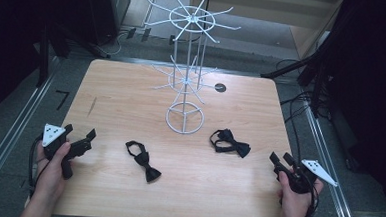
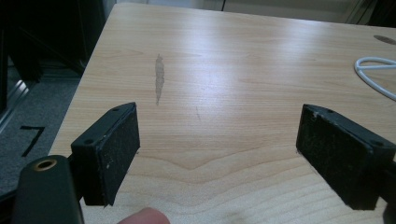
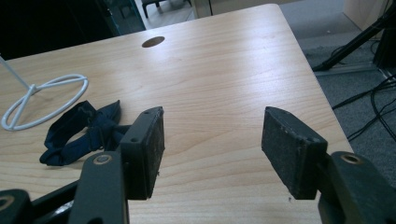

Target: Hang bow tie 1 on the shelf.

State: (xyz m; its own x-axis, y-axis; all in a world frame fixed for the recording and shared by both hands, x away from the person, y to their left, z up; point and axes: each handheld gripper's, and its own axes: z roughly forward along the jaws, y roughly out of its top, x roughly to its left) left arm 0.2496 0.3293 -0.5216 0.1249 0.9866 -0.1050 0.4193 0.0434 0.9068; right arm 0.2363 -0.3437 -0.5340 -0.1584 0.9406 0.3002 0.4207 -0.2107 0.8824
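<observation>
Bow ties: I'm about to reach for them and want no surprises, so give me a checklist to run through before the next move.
1. Left tool open and holding nothing: ok.
2. Right tool open and holding nothing: ok.
3. Both bow ties free on the table, left bow tie and right bow tie apart from each other: ok.
4. Right bow tie clear of the white wire rack base: ok, close but apart.
5. Rack hooks free: ok.
6. Bow tie clasps fastened: cannot tell.
</observation>
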